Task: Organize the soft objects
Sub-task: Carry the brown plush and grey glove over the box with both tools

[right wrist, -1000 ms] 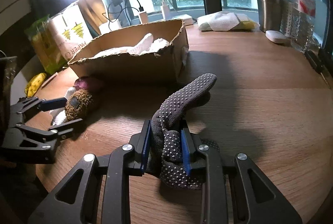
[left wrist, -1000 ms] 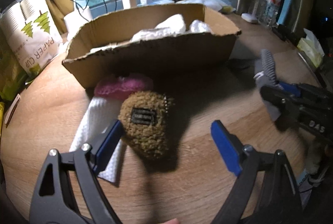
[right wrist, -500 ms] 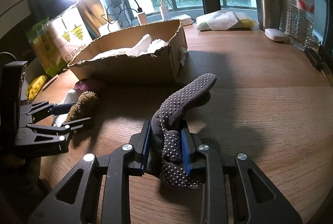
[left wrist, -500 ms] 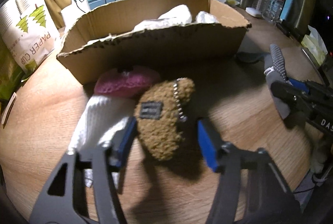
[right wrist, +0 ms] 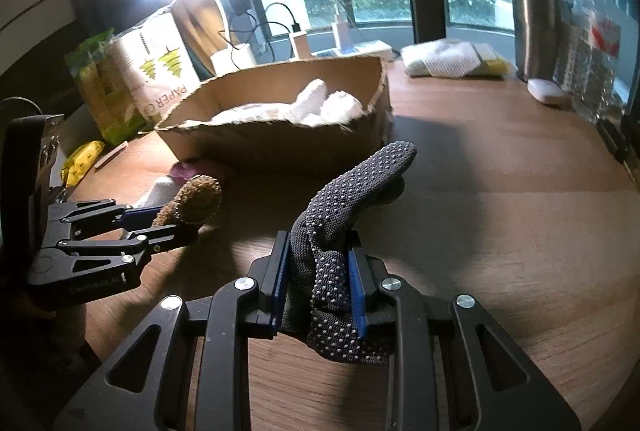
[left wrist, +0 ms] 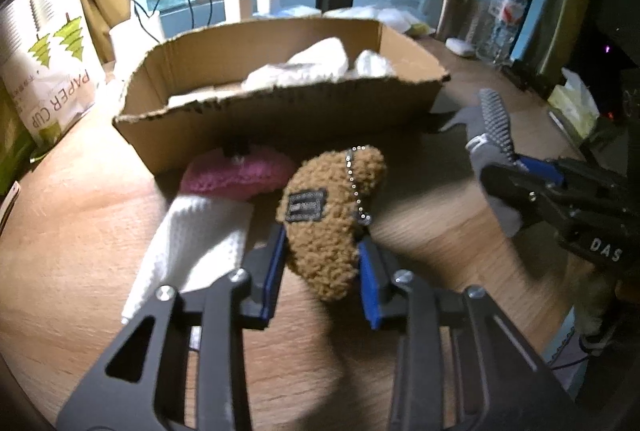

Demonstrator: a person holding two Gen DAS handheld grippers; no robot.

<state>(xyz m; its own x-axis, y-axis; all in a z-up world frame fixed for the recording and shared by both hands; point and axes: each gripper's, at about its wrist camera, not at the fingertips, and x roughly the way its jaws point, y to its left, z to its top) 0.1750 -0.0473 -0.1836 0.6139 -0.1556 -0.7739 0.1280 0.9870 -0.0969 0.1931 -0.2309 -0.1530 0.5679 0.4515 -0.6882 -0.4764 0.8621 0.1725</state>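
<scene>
Left hand-held gripper (left wrist: 322,277): its jaws have just been closing; the brown plush pouch (left wrist: 330,221) at frame centre is now pinched between the blue pads.
Right hand-held gripper (right wrist: 318,281): clamped on the grey dotted glove (right wrist: 348,207), low in the frame.
White cloth (left wrist: 192,239): lain on the tabletop (left wrist: 80,199), left of the pouch.
Pink knit item (left wrist: 236,173): set just before the box.
Cardboard box (left wrist: 280,111): farther back, white soft items held inside.

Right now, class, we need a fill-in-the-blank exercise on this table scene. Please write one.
1. The left gripper is closed on a fuzzy ____ plush.
2. The right gripper holds a grey dotted ____.
3. The cardboard box holds ____ cloths.
4. The pink knit item lies ____ the box.

Missing words: brown; glove; white; outside
</scene>
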